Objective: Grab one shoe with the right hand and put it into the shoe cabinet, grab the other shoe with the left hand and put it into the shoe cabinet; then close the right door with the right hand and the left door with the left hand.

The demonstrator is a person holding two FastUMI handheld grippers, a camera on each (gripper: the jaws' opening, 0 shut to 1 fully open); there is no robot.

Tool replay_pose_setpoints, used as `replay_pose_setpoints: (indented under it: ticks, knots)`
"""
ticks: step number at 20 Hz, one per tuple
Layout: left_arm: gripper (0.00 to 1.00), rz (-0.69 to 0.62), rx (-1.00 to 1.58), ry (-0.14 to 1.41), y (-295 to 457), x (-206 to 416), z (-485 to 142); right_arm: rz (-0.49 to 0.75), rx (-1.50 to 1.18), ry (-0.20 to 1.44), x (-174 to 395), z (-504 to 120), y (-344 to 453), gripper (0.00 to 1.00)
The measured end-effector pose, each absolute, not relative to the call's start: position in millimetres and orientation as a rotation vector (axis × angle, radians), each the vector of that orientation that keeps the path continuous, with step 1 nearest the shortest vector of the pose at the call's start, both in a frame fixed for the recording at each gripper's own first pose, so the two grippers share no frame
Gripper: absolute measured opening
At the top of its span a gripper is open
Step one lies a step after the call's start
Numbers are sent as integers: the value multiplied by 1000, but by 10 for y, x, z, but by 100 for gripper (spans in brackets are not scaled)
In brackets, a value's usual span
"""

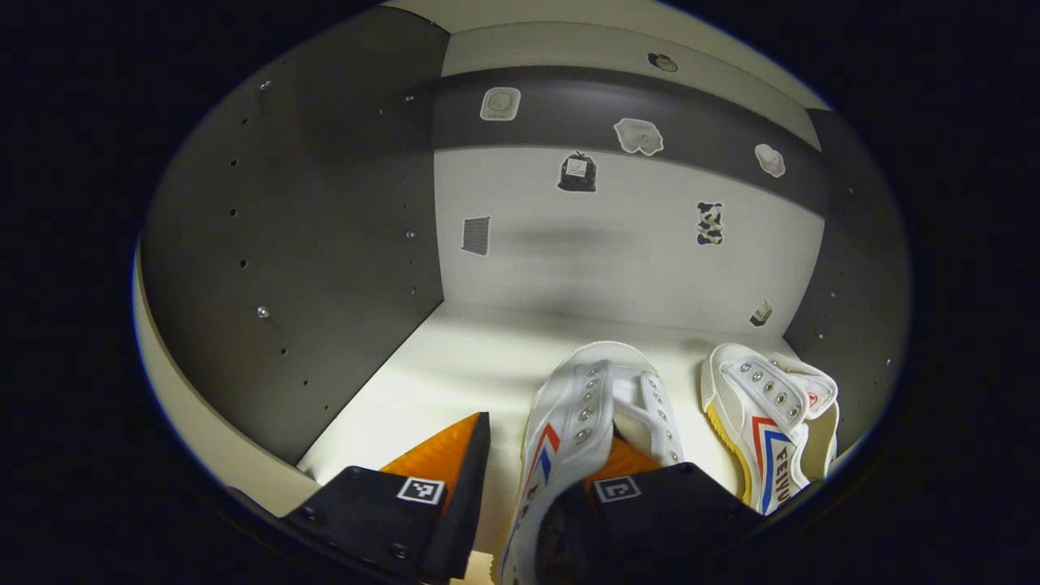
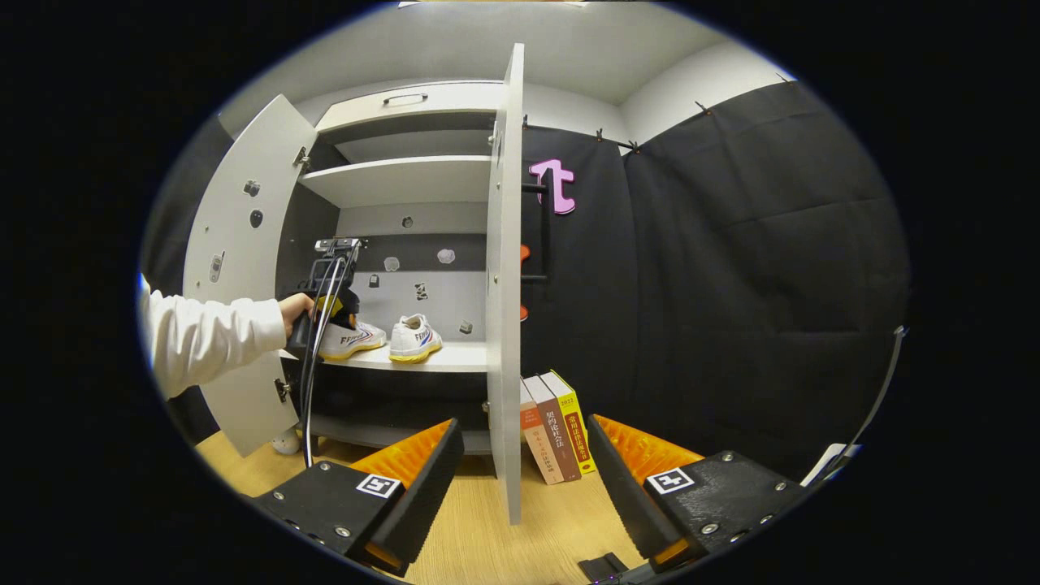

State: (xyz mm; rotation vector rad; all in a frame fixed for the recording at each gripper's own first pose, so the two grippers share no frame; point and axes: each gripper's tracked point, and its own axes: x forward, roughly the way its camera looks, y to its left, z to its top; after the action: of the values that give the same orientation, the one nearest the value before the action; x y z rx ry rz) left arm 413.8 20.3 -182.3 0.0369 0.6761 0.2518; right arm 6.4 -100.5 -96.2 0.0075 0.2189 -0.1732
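Left gripper view is looking straight into the shoe cabinet (image 1: 309, 244), where the left gripper (image 1: 532, 479) is setting the second shoe (image 1: 569, 422) down on the shelf (image 1: 422, 382), just beside the first shoe (image 1: 772, 422) already lying at the right. One finger is sitting inside the shoe's opening and the other is standing clear outside its wall, so the jaws are looking parted rather than pinching; the shoe seems to be resting on the shelf. To finish well, I'd say the gripper should be drawing straight back, without dragging the heel along. In the right gripper view, the right gripper (image 2: 524, 479) is hanging spread and empty before the right door (image 2: 505, 325), with the left door (image 2: 236, 244) also standing open.
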Motion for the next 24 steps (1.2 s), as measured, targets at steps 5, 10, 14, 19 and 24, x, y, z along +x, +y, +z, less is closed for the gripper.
replay_pose_setpoints:
  ticks: [5, 10, 14, 19, 24]
  knots:
    - [99, 235, -16, 671, 250, 3983, -1744, -155, 12, 208, 57, -931, -938, 94]
    - [98, 185, 6, 614, 140, 3775, -1452, -136, 16, 199, 18, -905, -852, 94]
    - [97, 121, -19, 525, -36, 3575, -1035, -124, 28, 178, 1, -834, -812, 94]
    - [97, 12, -4, 333, -300, 3089, -200, -108, 55, 171, 15, -804, -787, 94]
    - [97, -38, -6, 209, -362, 2357, 244, -79, 77, 160, 35, -740, -728, 94]
